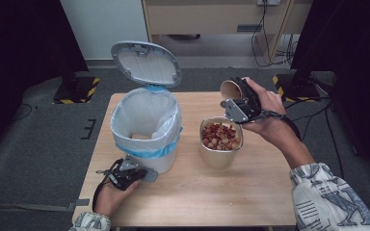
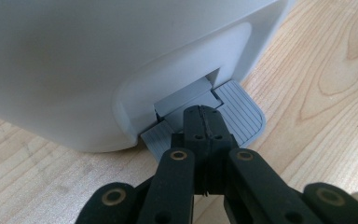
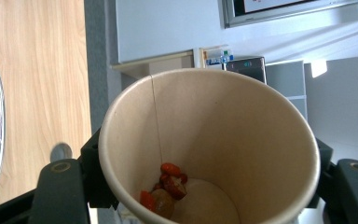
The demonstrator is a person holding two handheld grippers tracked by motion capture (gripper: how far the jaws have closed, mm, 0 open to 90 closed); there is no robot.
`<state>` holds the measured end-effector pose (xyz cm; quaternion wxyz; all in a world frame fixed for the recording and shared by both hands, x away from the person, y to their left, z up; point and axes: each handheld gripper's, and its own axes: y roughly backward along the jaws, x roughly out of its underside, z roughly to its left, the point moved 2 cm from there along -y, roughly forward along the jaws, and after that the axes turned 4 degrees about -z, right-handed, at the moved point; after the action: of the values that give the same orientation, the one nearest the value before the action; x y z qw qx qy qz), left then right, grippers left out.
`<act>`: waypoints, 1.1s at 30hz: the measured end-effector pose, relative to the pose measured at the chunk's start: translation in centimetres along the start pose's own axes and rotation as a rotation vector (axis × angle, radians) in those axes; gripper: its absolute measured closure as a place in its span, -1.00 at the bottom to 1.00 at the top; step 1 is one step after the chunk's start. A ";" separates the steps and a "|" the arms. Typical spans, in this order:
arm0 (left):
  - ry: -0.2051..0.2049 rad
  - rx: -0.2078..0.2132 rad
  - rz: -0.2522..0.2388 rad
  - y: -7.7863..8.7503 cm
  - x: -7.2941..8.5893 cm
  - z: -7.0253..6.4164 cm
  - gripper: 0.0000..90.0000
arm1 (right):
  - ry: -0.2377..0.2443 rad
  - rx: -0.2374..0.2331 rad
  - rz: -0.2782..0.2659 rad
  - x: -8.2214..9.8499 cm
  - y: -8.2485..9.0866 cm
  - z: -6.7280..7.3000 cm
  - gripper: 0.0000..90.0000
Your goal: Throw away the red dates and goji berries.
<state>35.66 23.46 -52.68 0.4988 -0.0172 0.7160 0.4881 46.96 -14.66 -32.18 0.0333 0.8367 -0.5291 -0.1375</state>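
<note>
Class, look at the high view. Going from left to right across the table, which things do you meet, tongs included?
Left tongs on the pedal → bin with its lid up → metal pot of nuts → right tongs holding a paper cup.

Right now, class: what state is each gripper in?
Left gripper: shut, tips pressing the bin's pedal.
Right gripper: shut on the paper cup.

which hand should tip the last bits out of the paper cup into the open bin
The right. The right gripper is shut on the paper cup, which has a few red pieces left inside. The left gripper is shut and presses the pedal of the bin, its lid raised.
</note>
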 end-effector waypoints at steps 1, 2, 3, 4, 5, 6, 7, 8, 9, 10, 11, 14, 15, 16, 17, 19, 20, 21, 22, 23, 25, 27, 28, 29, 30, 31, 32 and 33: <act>-0.001 -0.001 0.000 0.0 0.0 0.0 1.00 | -0.008 0.000 -0.001 0.0 0.0 0.0 -0.36; -0.001 -0.001 0.000 0.0 0.0 0.0 1.00 | -0.021 -0.001 -0.004 0.0 0.0 -0.1 -0.36; 0.000 -0.001 0.000 0.0 0.0 0.0 1.00 | -0.028 0.001 -0.006 -0.1 -0.1 -0.1 -0.36; 0.000 -0.001 0.000 0.0 0.0 0.0 1.00 | -0.034 -0.001 -0.009 -0.1 -0.1 -0.2 -0.36; 0.000 -0.001 0.000 0.0 0.0 0.0 1.00 | -0.043 -0.004 -0.012 -0.1 -0.1 -0.2 -0.36; 0.000 -0.001 -0.001 0.0 0.0 0.0 1.00 | -0.047 -0.003 -0.014 -0.1 -0.2 -0.2 -0.36; 0.001 -0.001 -0.001 0.0 0.0 0.0 1.00 | -0.060 -0.008 -0.019 -0.1 -0.2 -0.2 -0.36; 0.000 -0.001 0.000 0.0 0.0 0.0 1.00 | -0.075 -0.008 -0.025 -0.1 -0.2 -0.2 -0.36; 0.000 -0.001 -0.001 0.0 0.0 0.0 1.00 | -0.082 -0.008 -0.028 -0.2 -0.3 -0.3 -0.36; 0.001 -0.001 -0.001 0.0 0.0 0.0 1.00 | -0.098 -0.011 -0.033 -0.2 -0.3 -0.3 -0.36; 0.001 -0.001 -0.001 0.0 0.0 0.0 1.00 | -0.117 -0.011 -0.040 -0.2 -0.3 -0.4 -0.36; 0.000 -0.001 -0.001 0.0 0.0 0.0 1.00 | -0.149 -0.008 -0.051 -0.2 -0.3 -0.6 -0.36; 0.001 -0.001 -0.001 0.0 0.0 0.0 1.00 | -0.156 -0.008 -0.054 -0.2 -0.3 -0.6 -0.36; 0.001 -0.001 -0.001 0.0 0.0 0.0 1.00 | -0.163 -0.008 -0.055 -0.2 -0.3 -0.7 -0.36; 0.001 -0.001 -0.002 0.0 0.0 0.0 1.00 | -0.177 -0.011 -0.058 -0.2 -0.3 -0.7 -0.36; 0.002 -0.001 -0.002 0.0 0.0 0.0 1.00 | -0.195 -0.012 -0.063 -0.2 -0.3 -0.8 -0.36; 0.001 0.000 -0.002 0.0 0.0 0.0 1.00 | -0.201 -0.013 -0.064 -0.2 -0.3 -0.8 -0.36; 0.001 0.000 -0.002 0.0 0.0 0.0 1.00 | -0.210 -0.014 -0.066 -0.2 -0.3 -0.8 -0.36; 0.002 0.000 -0.002 0.0 0.0 0.0 1.00 | -0.216 -0.016 -0.069 -0.1 -0.4 -0.8 -0.36; 0.001 0.000 -0.002 0.0 0.0 0.0 1.00 | -0.220 -0.017 -0.070 -0.1 -0.4 -0.8 -0.36; 0.002 0.000 -0.002 0.0 0.0 0.0 1.00 | -0.231 -0.018 -0.073 -0.1 -0.4 -0.8 -0.36; 0.002 0.000 -0.002 0.0 0.0 0.0 1.00 | -0.243 -0.019 -0.078 -0.1 -0.4 -0.9 -0.36; 0.002 -0.001 -0.002 0.0 0.0 0.0 1.00 | -0.252 -0.021 -0.082 -0.1 -0.4 -0.9 -0.36; 0.001 -0.001 -0.002 0.0 0.0 0.0 1.00 | -0.258 -0.021 -0.083 -0.1 -0.4 -1.0 -0.36; 0.001 -0.001 -0.002 0.0 0.0 0.0 1.00 | -0.271 -0.023 -0.085 -0.2 -0.4 -1.0 -0.36; 0.001 -0.001 -0.002 0.0 0.0 0.0 1.00 | -0.283 -0.023 -0.091 -0.2 -0.3 -1.0 -0.36; 0.001 -0.002 -0.001 0.0 0.0 0.0 1.00 | -0.291 -0.023 -0.094 -0.2 -0.3 -1.1 -0.36; 0.000 -0.002 -0.002 0.0 0.0 0.0 1.00 | -0.308 -0.026 -0.098 -0.3 -0.3 -1.1 -0.36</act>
<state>35.66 23.47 -52.68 0.4990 -0.0183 0.7157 0.4883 47.44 -14.39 -31.16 -0.0442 0.8302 -0.4845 -0.2722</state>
